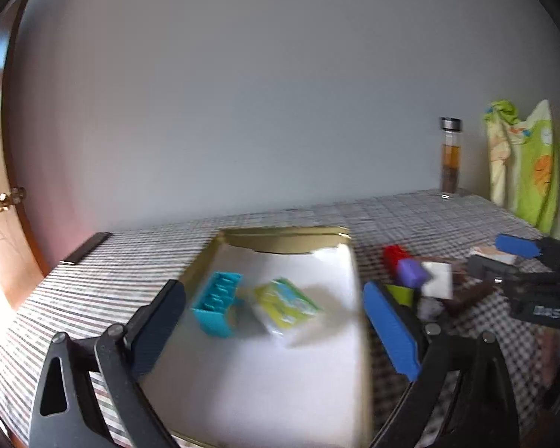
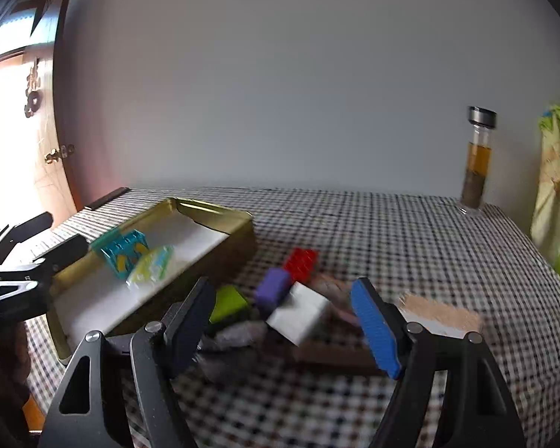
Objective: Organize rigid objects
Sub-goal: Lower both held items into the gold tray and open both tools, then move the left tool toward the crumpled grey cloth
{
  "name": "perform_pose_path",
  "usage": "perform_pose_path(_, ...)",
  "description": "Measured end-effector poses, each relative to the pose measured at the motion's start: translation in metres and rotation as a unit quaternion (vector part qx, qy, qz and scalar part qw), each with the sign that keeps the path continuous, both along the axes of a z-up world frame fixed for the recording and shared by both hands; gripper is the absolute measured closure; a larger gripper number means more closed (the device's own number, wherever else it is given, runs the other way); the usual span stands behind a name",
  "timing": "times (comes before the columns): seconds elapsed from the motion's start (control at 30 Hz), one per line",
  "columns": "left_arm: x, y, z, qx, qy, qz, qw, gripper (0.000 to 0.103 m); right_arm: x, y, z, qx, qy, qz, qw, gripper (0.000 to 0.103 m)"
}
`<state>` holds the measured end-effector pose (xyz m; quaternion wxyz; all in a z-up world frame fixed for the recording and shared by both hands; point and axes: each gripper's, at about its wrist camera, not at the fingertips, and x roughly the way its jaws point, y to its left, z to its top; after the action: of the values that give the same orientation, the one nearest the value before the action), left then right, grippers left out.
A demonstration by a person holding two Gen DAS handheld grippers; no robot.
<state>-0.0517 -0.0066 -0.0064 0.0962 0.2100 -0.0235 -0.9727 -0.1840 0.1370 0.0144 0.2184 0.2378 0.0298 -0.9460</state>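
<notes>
Left tool [image 1: 276, 321] held apart, empty, over gold tin tray [image 1: 287, 233]; teal brick [image 1: 216, 304] and yellow-green packet [image 1: 285, 304] already laid inside. Right tool [image 2: 280, 321] spread, empty, aimed at loose block pile at 12 o'clock: white block [image 2: 298, 315], purple block [image 2: 274, 287], red brick [image 2: 300, 261], probably next pick.

Your way across the far half of the table [image 2: 410, 231] is open, with only the bottle [image 2: 476, 160] near the back right corner. Close to you, the loose blocks [image 2: 291, 291] crowd the cloth beside the gold tin [image 2: 242, 231], whose raised wall blocks the left.
</notes>
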Motion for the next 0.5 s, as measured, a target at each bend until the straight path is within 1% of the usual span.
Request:
perform_pose_path(0.1,-0.002,0.027,-0.006,0.01,-0.012,-0.037,0.9992,0.005,0.003,0.02,-0.005,-0.009,-0.004,-0.022,1.0,0.026)
perform_pose_path(0.17,-0.002,0.042,-0.008,0.012,-0.011,-0.05,0.9986,0.006,0.003,0.033,-0.008,-0.019,-0.008,-0.036,0.999,0.026)
perform_pose_path(0.23,0.0,0.06,-0.01,0.017,-0.009,-0.081,0.9965,0.006,0.0,0.04,-0.008,-0.027,-0.011,-0.045,0.999,0.026)
perform_pose_path(0.3,0.002,0.076,-0.013,0.012,-0.01,-0.101,0.9947,0.006,0.001,0.049,-0.007,-0.034,-0.005,-0.056,0.998,0.026)
perform_pose_path(0.37,0.002,0.087,-0.017,0.009,-0.015,-0.117,0.993,0.006,0.002,0.054,-0.007,-0.034,-0.004,-0.064,0.997,0.026)
perform_pose_path(0.5,-0.003,0.101,-0.025,0.013,-0.036,-0.136,0.99,0.006,0.002,0.071,-0.008,-0.055,-0.007,-0.079,0.995,0.026)
